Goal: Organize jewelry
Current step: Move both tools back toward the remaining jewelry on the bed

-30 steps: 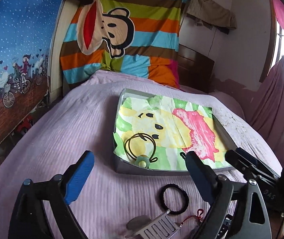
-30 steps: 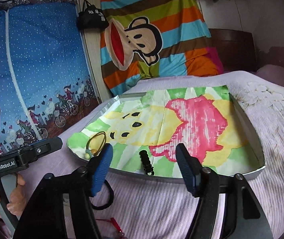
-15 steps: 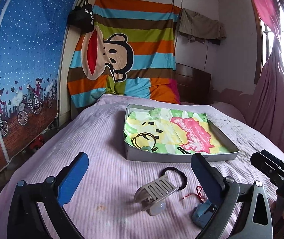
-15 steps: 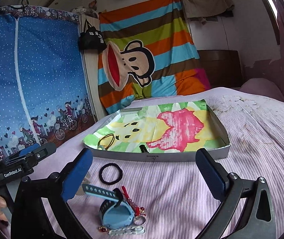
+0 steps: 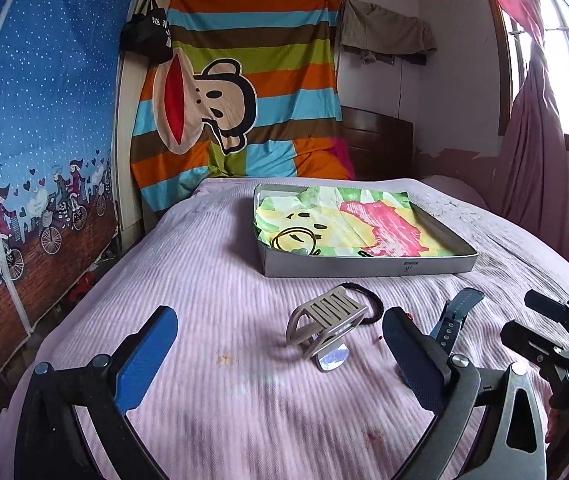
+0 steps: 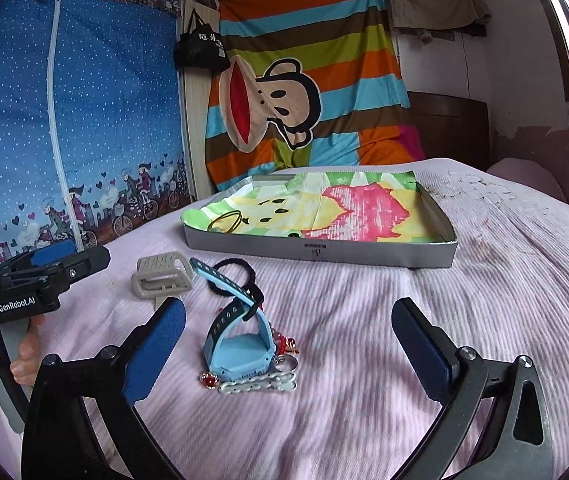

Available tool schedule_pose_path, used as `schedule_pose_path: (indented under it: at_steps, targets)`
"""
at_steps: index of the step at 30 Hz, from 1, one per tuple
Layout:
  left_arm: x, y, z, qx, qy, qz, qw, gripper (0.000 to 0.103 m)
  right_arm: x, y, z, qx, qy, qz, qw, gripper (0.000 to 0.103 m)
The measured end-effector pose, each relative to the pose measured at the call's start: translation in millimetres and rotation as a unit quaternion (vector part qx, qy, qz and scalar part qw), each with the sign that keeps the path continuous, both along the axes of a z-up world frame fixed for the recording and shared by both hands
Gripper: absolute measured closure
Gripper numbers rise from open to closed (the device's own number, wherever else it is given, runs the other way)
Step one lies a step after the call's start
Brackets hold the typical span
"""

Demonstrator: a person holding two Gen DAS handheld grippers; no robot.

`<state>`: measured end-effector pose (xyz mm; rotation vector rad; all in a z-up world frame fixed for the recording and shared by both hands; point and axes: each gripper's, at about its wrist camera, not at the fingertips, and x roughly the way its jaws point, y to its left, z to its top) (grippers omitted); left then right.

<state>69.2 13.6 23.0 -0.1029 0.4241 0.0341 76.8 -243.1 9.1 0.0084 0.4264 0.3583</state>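
Note:
A shallow grey box (image 5: pixel 364 269) (image 6: pixel 324 251) lined with colourful paper lies on the bed and holds a black-and-yellow hoop (image 5: pixel 295 239) (image 6: pixel 226 220). In front of it lie a grey watch (image 5: pixel 326 322) (image 6: pixel 162 278), a black hair tie (image 5: pixel 370 300) (image 6: pixel 240 268), a blue watch (image 6: pixel 240 344) (image 5: pixel 458 314), a red charm (image 6: pixel 209 380) and a white clip (image 6: pixel 260 385). My left gripper (image 5: pixel 280 356) is open and empty, just short of the grey watch. My right gripper (image 6: pixel 288 344) is open and empty, its jaws on either side of the blue watch, above it.
The pink bedspread (image 5: pixel 204 280) covers the whole bed. A blue printed wardrobe (image 5: pixel 36 140) stands at the left, a striped monkey blanket (image 5: pixel 244 92) hangs on the back wall, and a pink curtain (image 5: pixel 536 152) hangs at the right.
Both grippers have pulled back from the box toward the near side of the bed and opened wider. The loose watches and trinkets have come into view.

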Motion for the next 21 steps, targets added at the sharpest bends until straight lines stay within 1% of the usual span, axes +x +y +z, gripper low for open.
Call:
schedule_pose_path:
  at_steps: [7,13,17,21]
  targets:
    - [16,3,-17,-0.004,0.067,-0.012,0.9977,0.000,6,6,-13,-0.020,0.030,0.011,0.999,0.002]
    - [30,8,-30,-0.018,0.118,-0.018,0.9927,0.000,26,11,-29,-0.030,0.084,0.021,0.996,0.002]
    - [38,6,-34,-0.015,0.135,-0.035,0.9901,0.000,38,13,-39,-0.023,0.118,0.039,0.992,0.002]
    - [47,1,-36,-0.014,0.148,-0.056,0.9873,0.000,47,17,-47,-0.013,0.139,0.057,0.989,0.002]
